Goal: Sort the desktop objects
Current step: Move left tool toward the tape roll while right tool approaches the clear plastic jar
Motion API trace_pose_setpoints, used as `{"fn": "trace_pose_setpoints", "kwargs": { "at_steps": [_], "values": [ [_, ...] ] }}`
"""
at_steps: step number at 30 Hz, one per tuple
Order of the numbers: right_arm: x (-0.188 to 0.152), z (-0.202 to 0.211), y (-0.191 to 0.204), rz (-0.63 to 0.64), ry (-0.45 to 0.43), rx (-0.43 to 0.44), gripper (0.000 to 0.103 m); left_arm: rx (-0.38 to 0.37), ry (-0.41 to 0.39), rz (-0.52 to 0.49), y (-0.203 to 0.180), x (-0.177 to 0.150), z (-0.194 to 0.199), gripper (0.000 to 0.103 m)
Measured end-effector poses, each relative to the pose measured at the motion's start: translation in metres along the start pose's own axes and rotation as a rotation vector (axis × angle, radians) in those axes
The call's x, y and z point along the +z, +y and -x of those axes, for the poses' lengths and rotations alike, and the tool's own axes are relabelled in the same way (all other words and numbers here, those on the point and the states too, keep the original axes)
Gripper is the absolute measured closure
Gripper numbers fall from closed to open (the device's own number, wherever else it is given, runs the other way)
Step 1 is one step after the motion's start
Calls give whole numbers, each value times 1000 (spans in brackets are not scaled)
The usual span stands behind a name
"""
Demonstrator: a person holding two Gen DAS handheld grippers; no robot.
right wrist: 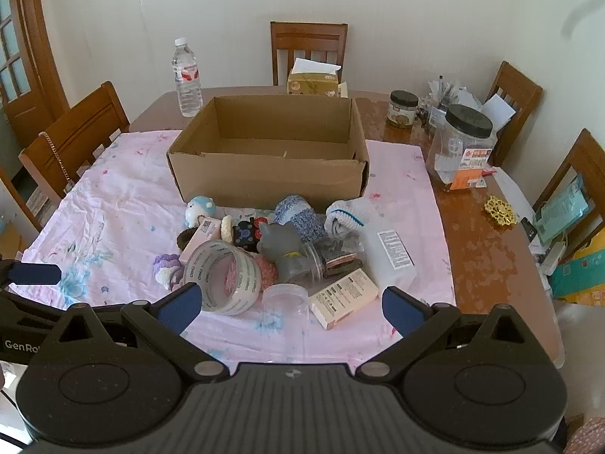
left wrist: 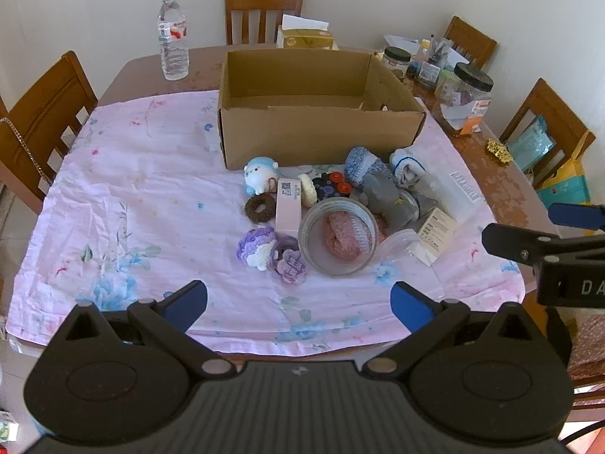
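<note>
Both claws wide open, nothing between the jaws: left claw (left wrist: 298, 304), right claw (right wrist: 291, 308), hovering over the near edge of the pink cloth (left wrist: 151, 189). Clutter pile sits mid-cloth: tape roll (right wrist: 223, 280), grey cat figure (right wrist: 281, 247), pink box (left wrist: 288, 204), purple crochet (left wrist: 259, 246). Empty cardboard box (left wrist: 317, 136) just behind the pile. Water bottle (left wrist: 173, 38) on the far counter (right wrist: 487, 249).

a matt brown cardboard box (right wrist: 268, 174) sits at 12 o'clock on thin, wrinkled pink cloth (left wrist: 143, 204). the wooden table (right wrist: 487, 249) shines glossy at 3 o'clock. clear glossy plastic tape roll (right wrist: 223, 280), fuzzy crocheted yarn flower (left wrist: 261, 249), smooth grey rubbery cat (right wrist: 280, 249).
</note>
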State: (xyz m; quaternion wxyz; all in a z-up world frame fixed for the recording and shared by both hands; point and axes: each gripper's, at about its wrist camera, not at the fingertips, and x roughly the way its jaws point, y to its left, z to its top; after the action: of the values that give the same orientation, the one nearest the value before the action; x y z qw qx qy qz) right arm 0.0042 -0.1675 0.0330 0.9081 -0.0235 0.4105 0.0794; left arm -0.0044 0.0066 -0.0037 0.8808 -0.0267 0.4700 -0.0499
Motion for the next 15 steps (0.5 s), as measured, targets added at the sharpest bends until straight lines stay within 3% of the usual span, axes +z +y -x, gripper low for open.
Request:
{"fn": "trace_pose_setpoints", "kwargs": {
  "at_steps": [15],
  "values": [
    [-3,2,21,30,-20,-15,0,-32,-29,-49,19,-6,0,1]
  ]
}}
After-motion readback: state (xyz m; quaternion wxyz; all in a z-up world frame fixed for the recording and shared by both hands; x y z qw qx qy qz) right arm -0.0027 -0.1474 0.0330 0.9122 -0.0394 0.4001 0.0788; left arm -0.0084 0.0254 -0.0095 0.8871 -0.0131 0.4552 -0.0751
